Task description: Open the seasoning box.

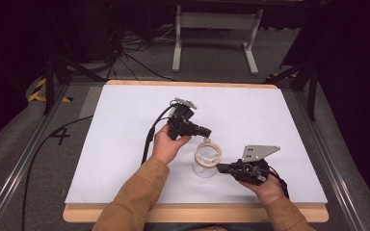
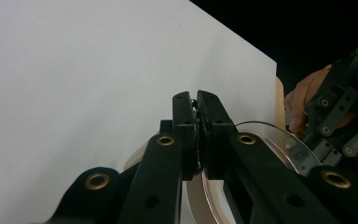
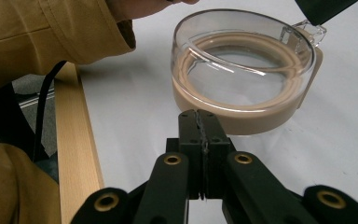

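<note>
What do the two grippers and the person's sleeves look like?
Both the left gripper and the right gripper are black, with linked bars on brass-coloured rivets and flat black jaws. Each carries a grey three-cornered plate and trails a black cable. The sleeves are mustard-tan.

High overhead forward-down; two close finger-level cameras, all sharing clear container (image 1: 206, 156).

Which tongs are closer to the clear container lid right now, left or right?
Left. The left tongs are shut on the tab at the far rim of the clear lid. The right tongs are shut and empty, just beside the container's near side, apparently not touching it.
</note>
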Available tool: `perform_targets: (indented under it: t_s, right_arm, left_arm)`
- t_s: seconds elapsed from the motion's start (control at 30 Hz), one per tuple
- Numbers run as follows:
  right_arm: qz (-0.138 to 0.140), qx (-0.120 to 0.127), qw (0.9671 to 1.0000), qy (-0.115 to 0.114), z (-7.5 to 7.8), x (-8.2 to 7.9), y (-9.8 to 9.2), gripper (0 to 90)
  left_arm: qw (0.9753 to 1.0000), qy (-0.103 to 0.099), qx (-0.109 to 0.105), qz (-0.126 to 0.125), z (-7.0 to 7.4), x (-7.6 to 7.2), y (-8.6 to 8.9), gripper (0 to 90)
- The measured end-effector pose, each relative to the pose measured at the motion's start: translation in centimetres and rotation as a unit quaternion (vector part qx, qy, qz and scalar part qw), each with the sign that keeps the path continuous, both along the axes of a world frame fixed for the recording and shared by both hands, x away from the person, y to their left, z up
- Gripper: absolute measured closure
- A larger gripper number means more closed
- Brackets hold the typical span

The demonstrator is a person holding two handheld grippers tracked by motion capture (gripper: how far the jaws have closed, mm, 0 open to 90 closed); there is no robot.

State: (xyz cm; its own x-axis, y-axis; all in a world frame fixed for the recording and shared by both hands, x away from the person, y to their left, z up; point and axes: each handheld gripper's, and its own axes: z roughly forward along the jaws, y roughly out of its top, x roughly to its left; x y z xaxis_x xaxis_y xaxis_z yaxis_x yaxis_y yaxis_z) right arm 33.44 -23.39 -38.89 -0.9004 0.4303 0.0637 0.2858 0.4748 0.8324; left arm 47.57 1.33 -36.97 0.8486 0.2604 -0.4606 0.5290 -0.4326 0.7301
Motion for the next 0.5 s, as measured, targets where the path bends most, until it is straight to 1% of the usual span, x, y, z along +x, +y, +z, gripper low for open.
perform_targets:
  t_s: [0.03,0.1,0.23,0.27,0.4,0.5]
  right_arm:
    - [-0.001,0.000,1.0000,0.002,0.00,0.01,0.05,89.7]
    - [-0.001,0.000,1.0000,0.004,-0.03,0.05,0.13,89.7]
    - [-0.003,0.001,1.0000,0.005,-0.05,0.12,0.17,89.8]
    - [-0.004,0.001,1.0000,0.005,-0.04,0.13,0.16,89.7]
    - [-0.008,0.010,0.9999,0.006,0.05,0.22,0.07,89.8]
    - [-0.009,0.012,0.9999,0.007,0.16,0.22,0.03,89.8]
  left_arm:
    - [1.0000,0.000,0.002,-0.002,0.02,0.04,0.04,86.6]
    - [1.0000,0.002,-0.001,-0.001,-0.05,0.06,0.02,86.6]
    - [1.0000,0.004,-0.002,-0.001,-0.10,0.12,0.04,86.6]
    - [1.0000,0.003,0.000,-0.003,-0.07,0.13,0.06,86.6]
    - [1.0000,0.003,-0.003,-0.002,-0.10,0.15,0.04,86.6]
    - [1.0000,0.003,0.000,-0.002,-0.06,0.14,0.06,86.6]
